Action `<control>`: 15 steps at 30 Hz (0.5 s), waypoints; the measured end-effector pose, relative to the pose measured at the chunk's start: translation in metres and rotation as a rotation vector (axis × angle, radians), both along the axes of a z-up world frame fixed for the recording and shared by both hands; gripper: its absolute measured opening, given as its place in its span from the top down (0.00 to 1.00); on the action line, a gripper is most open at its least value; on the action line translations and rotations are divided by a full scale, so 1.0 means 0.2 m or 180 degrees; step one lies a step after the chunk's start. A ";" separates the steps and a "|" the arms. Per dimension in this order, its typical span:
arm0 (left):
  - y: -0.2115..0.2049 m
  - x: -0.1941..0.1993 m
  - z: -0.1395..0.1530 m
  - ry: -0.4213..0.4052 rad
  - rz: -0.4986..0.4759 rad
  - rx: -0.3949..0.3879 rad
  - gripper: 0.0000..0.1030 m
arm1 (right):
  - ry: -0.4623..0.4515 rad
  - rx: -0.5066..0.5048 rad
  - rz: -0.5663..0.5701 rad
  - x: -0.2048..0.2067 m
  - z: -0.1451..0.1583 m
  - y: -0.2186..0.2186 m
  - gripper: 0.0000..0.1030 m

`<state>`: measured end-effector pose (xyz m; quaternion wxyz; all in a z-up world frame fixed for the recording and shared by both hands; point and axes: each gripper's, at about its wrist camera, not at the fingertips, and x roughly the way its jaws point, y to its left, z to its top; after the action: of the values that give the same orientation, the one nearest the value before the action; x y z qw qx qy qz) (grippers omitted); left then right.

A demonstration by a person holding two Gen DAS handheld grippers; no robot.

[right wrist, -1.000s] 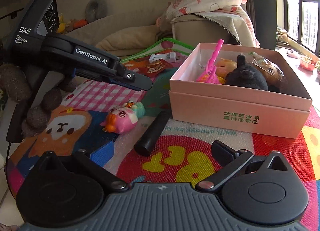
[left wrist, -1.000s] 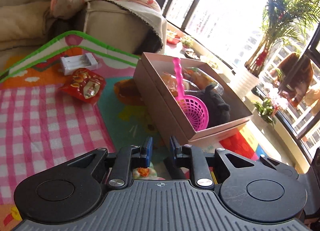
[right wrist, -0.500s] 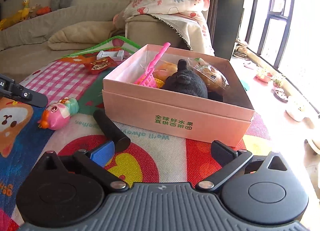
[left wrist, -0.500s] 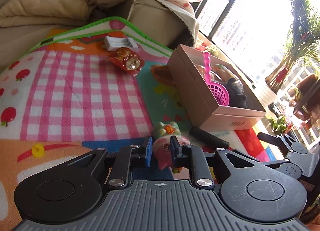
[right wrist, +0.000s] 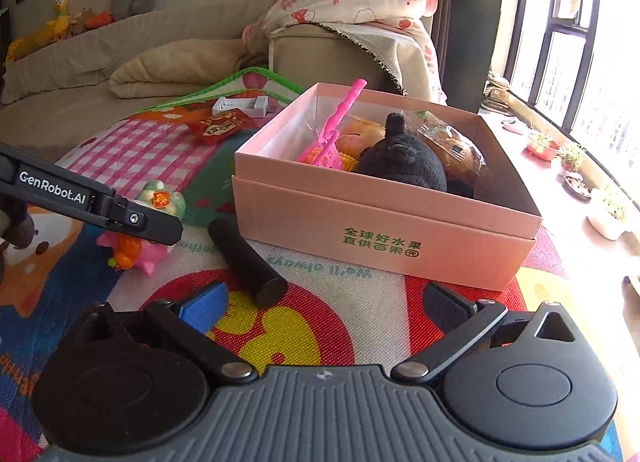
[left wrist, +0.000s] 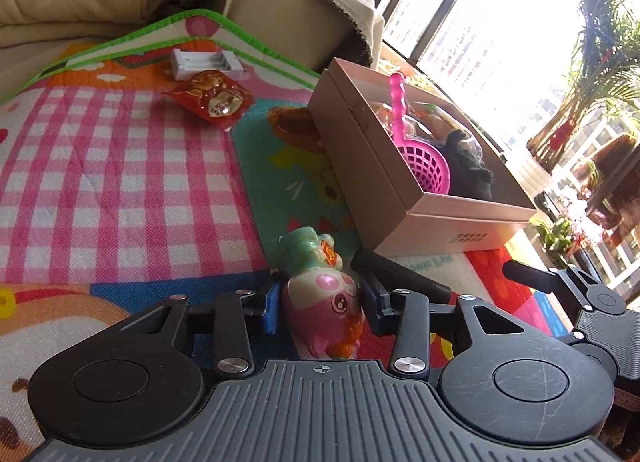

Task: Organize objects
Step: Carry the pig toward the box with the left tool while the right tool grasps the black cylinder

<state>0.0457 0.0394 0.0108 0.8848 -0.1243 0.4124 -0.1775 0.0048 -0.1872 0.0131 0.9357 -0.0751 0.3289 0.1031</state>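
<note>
A pink and green toy pig (left wrist: 320, 294) lies on the play mat between the fingers of my left gripper (left wrist: 320, 302). The jaws stand open around it, close to its sides. The pig also shows in the right wrist view (right wrist: 148, 230), partly behind the left gripper's finger (right wrist: 140, 220). A black cylinder (right wrist: 248, 262) lies next to it, in front of the pink box (right wrist: 384, 238). The box holds a pink scoop (right wrist: 332, 134), a black plush (right wrist: 400, 158) and wrapped food. My right gripper (right wrist: 324, 302) is wide open and empty, low over the mat before the box.
A red packet (left wrist: 212, 98) and a white tray (left wrist: 204, 62) lie at the far end of the mat (left wrist: 120, 182). A sofa with blankets (right wrist: 340, 34) stands behind. A window sill with small plants (right wrist: 572, 166) runs along the right.
My left gripper has come down and forward to the toy pig, and its jaws have opened around it. My right gripper has drifted back left, still open.
</note>
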 end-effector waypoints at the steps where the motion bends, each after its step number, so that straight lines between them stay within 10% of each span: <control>1: 0.01 0.00 0.00 -0.0005 0.0032 0.0045 0.57 | -0.0006 -0.0033 -0.0023 0.01 0.00 -0.01 0.00; 7: 0.12 -0.05 0.00 -0.0031 0.0147 0.0062 0.57 | -0.0276 -0.0485 -0.0361 0.02 -0.01 -0.01 0.00; 15: 0.15 -0.07 -0.01 -0.0059 0.0172 0.0035 0.58 | 0.0234 0.0133 -0.0023 0.03 0.00 0.03 0.14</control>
<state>0.0317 0.0692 0.0098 0.8938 -0.1289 0.4017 -0.1524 0.0114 -0.1806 0.0136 0.9248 -0.0505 0.3610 0.1093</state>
